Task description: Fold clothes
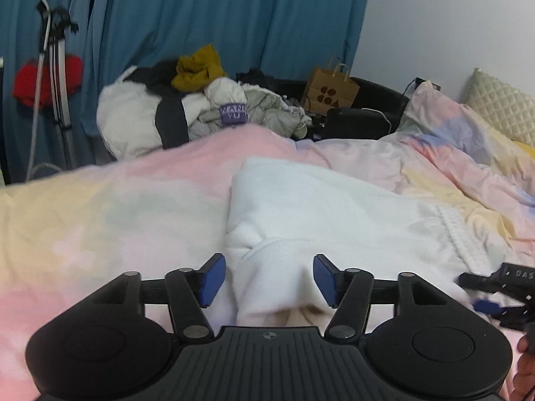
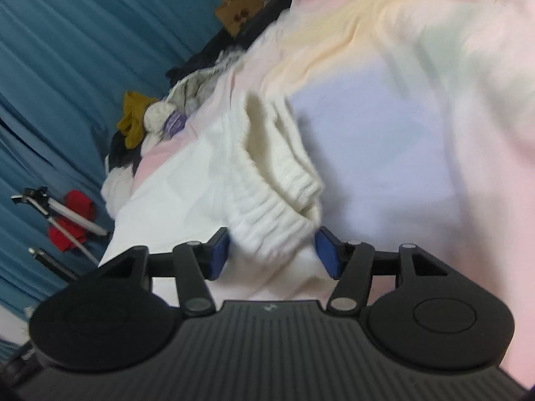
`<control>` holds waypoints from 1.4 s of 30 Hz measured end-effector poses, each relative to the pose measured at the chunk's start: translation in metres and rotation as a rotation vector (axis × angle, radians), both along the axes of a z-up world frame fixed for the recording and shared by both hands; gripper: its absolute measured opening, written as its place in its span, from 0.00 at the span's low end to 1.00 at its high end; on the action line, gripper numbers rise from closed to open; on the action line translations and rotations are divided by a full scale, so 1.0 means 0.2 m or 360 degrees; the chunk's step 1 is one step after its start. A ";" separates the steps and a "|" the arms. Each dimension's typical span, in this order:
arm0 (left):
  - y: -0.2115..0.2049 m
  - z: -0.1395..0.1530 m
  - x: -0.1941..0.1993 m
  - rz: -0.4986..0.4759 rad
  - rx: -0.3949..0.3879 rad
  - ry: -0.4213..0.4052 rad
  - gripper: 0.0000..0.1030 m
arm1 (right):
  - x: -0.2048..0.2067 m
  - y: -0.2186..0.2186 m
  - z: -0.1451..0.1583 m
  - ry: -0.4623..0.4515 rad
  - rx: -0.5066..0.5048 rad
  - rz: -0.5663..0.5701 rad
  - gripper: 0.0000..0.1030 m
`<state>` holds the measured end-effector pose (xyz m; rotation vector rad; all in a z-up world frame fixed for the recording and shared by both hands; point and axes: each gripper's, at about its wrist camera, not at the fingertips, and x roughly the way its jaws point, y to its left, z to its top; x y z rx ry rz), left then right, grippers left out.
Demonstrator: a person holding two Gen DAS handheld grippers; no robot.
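I see open duvet left of the white garment; left hand-held gripper and right hand-held gripper both half-open, straddling its folds, not clamped.

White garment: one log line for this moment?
white garment on bed | left tool open, fold between | right tool open, ribbed hem between

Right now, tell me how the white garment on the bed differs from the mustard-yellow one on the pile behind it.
The white garment lies spread on the pastel duvet, partly folded; the mustard-yellow garment sits crumpled on top of the clothes pile.
The white garment lies near, between the fingers of the left claw; the yellow one lies far back by the blue curtain.
Both are soft clothing.
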<state>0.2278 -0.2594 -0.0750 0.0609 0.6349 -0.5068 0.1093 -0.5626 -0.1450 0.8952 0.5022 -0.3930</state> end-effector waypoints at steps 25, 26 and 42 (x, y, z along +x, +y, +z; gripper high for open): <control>0.63 0.64 -1.31 0.0046 -0.0014 -0.0413 1.00 | -0.74 0.80 0.74 -0.0328 -0.0982 0.0389 0.81; 0.64 0.62 -1.32 0.0053 -0.0011 -0.0425 1.00 | -0.74 0.81 0.72 -0.0347 -0.0986 0.0395 0.84; 0.71 0.35 -1.25 0.0109 0.0018 -0.0383 1.00 | -0.60 0.86 0.46 -0.0151 -0.1014 0.0371 1.00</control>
